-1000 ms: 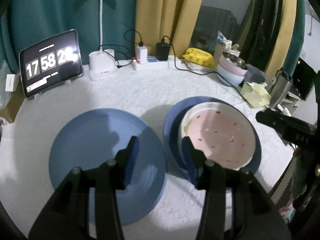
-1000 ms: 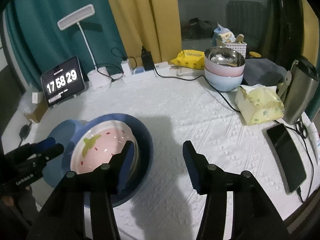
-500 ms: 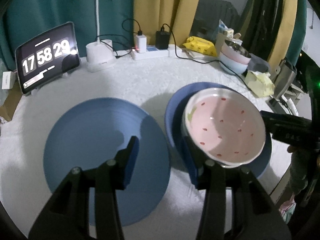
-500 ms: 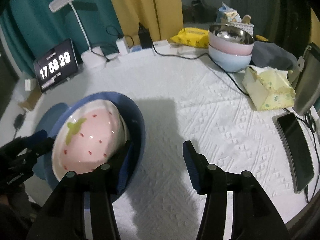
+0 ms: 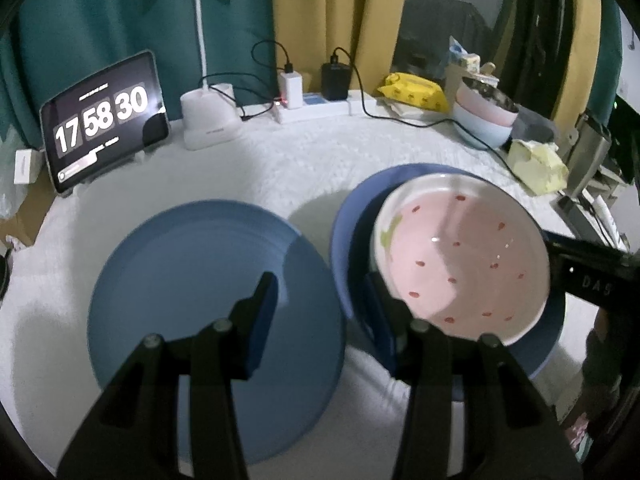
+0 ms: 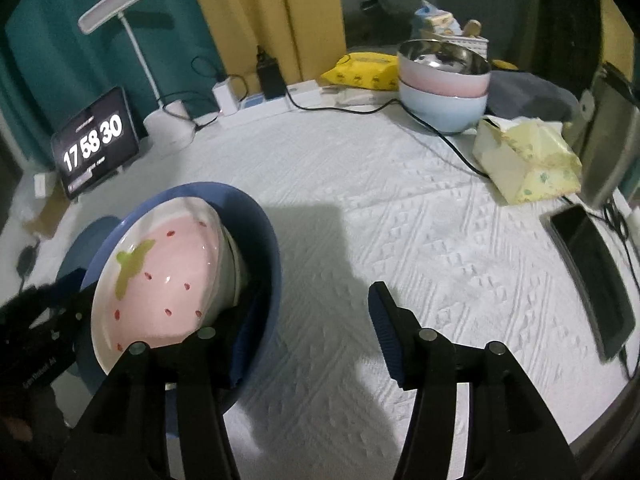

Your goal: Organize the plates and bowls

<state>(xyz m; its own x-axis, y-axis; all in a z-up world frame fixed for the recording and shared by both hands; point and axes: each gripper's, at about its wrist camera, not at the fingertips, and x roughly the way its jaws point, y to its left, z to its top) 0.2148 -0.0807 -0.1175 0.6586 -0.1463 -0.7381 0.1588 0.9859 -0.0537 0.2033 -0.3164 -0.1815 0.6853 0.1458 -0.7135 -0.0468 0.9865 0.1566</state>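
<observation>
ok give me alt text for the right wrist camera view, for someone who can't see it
The open right gripper hangs over a white tablecloth, its left finger down inside a blue bowl beside the tilted pink strawberry bowl nested in it. Behind stand stacked bowls, a tissue pack, a clock tablet and a lamp.

A home: curtains (image 5: 332, 12), desk lamp (image 6: 120, 12), tissue pack (image 6: 528, 160) on cloth-covered table (image 6: 400, 220).

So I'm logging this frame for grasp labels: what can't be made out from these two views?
- Left wrist view: whether the right tongs touch the pink strawberry bowl; their tips are hidden behind its rim.
- Right wrist view: the flat blue plate is mostly hidden behind the blue bowl.
- Both views: small text on the clock tablet is too small to read.
</observation>
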